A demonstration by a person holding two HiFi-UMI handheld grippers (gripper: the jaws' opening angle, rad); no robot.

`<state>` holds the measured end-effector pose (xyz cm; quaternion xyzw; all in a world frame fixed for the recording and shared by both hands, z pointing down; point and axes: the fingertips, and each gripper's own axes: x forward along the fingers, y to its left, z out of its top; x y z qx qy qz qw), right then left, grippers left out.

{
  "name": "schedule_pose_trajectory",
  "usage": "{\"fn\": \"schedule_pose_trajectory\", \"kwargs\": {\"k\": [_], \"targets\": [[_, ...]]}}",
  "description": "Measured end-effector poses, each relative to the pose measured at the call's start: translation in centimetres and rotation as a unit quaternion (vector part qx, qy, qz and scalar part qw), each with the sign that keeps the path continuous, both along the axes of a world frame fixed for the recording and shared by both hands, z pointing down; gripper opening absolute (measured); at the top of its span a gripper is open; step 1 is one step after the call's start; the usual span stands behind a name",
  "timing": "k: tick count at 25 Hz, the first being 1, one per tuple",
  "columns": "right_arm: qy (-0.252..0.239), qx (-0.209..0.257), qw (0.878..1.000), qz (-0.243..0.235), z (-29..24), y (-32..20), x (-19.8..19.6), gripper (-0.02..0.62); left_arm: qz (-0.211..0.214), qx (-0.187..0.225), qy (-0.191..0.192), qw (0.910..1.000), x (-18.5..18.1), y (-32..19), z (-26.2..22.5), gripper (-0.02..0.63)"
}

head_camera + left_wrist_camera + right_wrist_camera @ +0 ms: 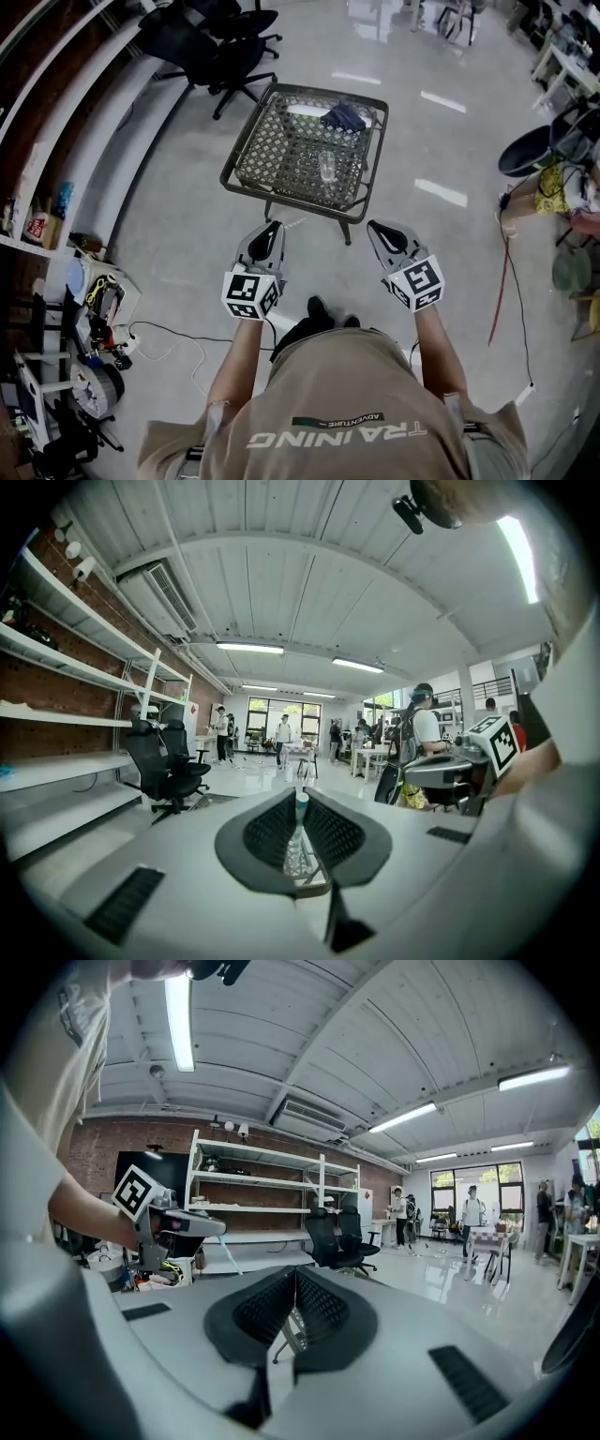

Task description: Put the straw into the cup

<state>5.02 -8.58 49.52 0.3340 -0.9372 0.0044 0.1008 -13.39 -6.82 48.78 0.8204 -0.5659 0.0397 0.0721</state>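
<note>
Grey polished floor, open workshop room. Person standing, seen from above, tan shirt, a gripper held out in each hand at about the same height.

Left gripper: jaws closed on the straw. Left gripper view shows the straw pinched between the pads, its pale tip poking up just past the fingertips. From the right gripper view the left gripper is seen side-on, the straw sticking out of its tip and slanting downward.

Right gripper: jaws pressed together, nothing between them; same in its own view, pads meeting along one line.

Ahead of both grippers, well apart from them: square metal mesh table on dark legs. Clear cup stands upright on the mesh, right of centre, nearer the front edge. Straw not in the cup. At the far edge of the table, a dark blue object and something pale beside it; cannot tell what either is.

Beyond the table: black office chairs. Left wall: white shelving, cluttered cart below it. Far end, in the left gripper view: people standing near desks and windows.
</note>
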Motion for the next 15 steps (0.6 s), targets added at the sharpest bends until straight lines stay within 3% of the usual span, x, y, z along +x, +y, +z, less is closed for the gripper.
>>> {"fn": "schedule_pose_trajectory", "kwargs": {"k": [15], "targets": [[0.012, 0.016, 0.999, 0.05, -1.0, -6.3, -4.5, 0.018, 0.053, 0.006, 0.011, 0.9985, -5.0, -8.6, -0.3, 0.037]]}}
